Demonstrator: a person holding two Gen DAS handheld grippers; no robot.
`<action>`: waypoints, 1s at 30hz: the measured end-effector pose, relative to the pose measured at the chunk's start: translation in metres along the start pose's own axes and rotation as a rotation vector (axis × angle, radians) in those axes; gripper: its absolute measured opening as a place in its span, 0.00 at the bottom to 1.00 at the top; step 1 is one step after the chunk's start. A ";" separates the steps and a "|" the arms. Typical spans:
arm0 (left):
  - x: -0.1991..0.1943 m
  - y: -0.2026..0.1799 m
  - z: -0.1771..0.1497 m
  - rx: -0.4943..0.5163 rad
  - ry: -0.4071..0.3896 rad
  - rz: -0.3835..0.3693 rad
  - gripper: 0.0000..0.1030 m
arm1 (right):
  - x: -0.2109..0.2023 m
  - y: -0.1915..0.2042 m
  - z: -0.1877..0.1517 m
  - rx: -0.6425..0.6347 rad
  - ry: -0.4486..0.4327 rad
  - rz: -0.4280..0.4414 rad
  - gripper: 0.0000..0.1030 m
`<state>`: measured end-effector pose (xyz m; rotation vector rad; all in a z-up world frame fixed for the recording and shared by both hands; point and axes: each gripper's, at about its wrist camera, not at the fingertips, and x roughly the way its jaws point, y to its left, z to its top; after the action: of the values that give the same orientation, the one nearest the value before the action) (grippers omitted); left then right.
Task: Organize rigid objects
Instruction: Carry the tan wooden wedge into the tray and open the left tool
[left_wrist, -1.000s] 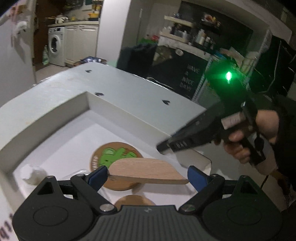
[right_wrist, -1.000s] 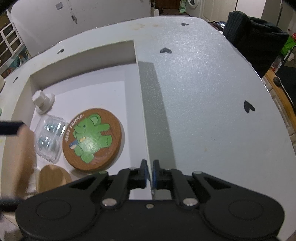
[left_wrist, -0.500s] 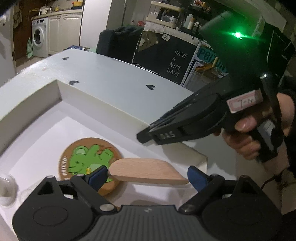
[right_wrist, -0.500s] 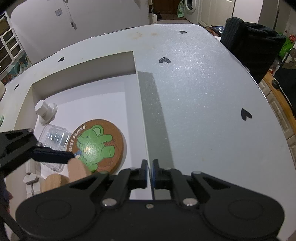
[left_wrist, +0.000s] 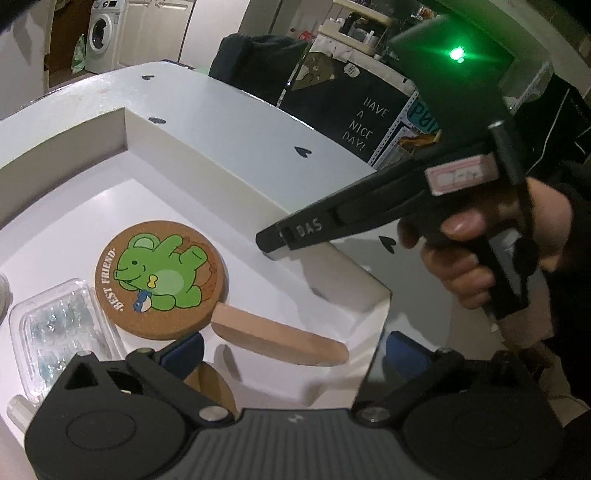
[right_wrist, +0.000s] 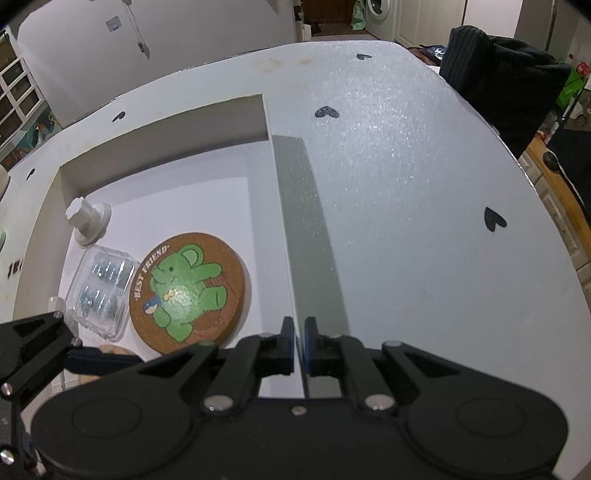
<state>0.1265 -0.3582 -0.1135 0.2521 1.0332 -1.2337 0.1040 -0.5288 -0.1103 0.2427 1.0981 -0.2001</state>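
A flat wooden piece lies loose in the white box, its left end against the round cork coaster with a green bear. My left gripper hovers just over it. Its jaws are opening, and the blue pads stand clear of the wood on both sides. My right gripper is shut on the box's thin right wall; in the left wrist view its tip sits on that wall, held by a hand.
In the box also lie a clear plastic case, a white knob and a wooden disc under my left gripper. The white tabletop with black hearts spreads to the right. A dark chair stands past its far edge.
My left jaws have widened and let go of the wooden piece, which now rests in the box beside the coaster. The left gripper has sunk closer to the box. The right gripper has not moved.
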 end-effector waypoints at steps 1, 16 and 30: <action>-0.002 -0.001 -0.001 0.000 -0.005 0.000 1.00 | 0.001 0.000 0.000 -0.001 0.002 -0.001 0.06; 0.004 0.009 0.014 0.058 -0.029 0.238 1.00 | 0.009 0.001 -0.002 0.005 0.017 -0.005 0.06; -0.001 0.023 0.001 0.085 -0.009 0.296 1.00 | 0.008 -0.001 -0.003 0.007 0.015 -0.001 0.06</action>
<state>0.1466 -0.3499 -0.1201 0.4486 0.9007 -1.0098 0.1047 -0.5295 -0.1191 0.2502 1.1126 -0.2036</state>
